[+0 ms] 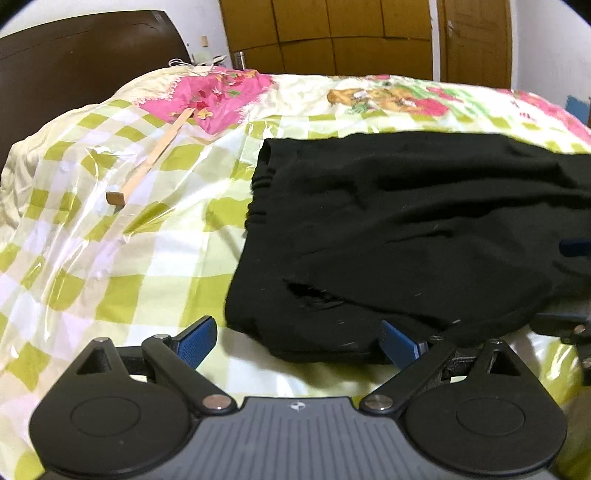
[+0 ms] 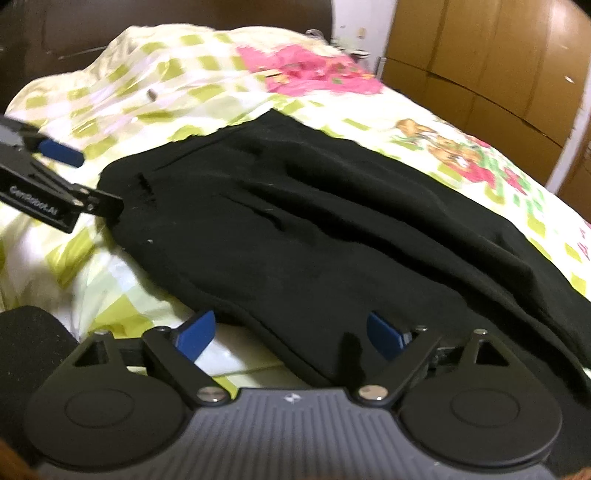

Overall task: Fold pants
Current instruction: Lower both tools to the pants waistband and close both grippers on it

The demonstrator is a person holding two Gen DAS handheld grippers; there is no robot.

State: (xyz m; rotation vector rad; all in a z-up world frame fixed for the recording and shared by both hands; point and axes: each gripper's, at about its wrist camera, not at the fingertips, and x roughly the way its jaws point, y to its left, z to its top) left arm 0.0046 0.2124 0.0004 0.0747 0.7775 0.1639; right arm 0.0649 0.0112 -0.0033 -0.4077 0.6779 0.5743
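Black pants (image 1: 406, 229) lie flat on the bed (image 1: 110, 258), already doubled over into a wide slab. Waistband edge with gathered elastic faces the left side of the left wrist view; the rest runs off to the right.

Left tongs (image 1: 297, 341): jaws wide apart, blue pads (image 1: 195, 341) showing on both sides. Near corner of the pants sits in the gap between them. Right pad is at the fabric edge, left pad is over bare bedspread, clear of the cloth. No grip.

Right tongs (image 2: 290, 334): also spread wide, near hem of the pants between the pads. Right pad sits over black fabric, left pad over the sheet just beside the hem. Not pinching anything as far as I can see. Frame is motion-blurred, so whether the pad touches the cloth I can't tell.

From the right wrist view the left tongs (image 2: 88, 184) show at the left edge, one finger tip against the pants' corner, the other blue pad out over the bedspread.

Bedspread: green/white check with pink floral panels and a cartoon print; a clear plastic film (image 1: 122, 206) lies over its left part. A thin wooden stick (image 1: 155, 155) with a small block end lies on the film, well apart from the pants.

Containers: only one I can see is a small metal cylinder (image 1: 240, 61) beyond the bed's far edge, near the wooden wardrobe (image 1: 325, 33); contents not visible. Dark headboard (image 1: 74, 62) at upper left.
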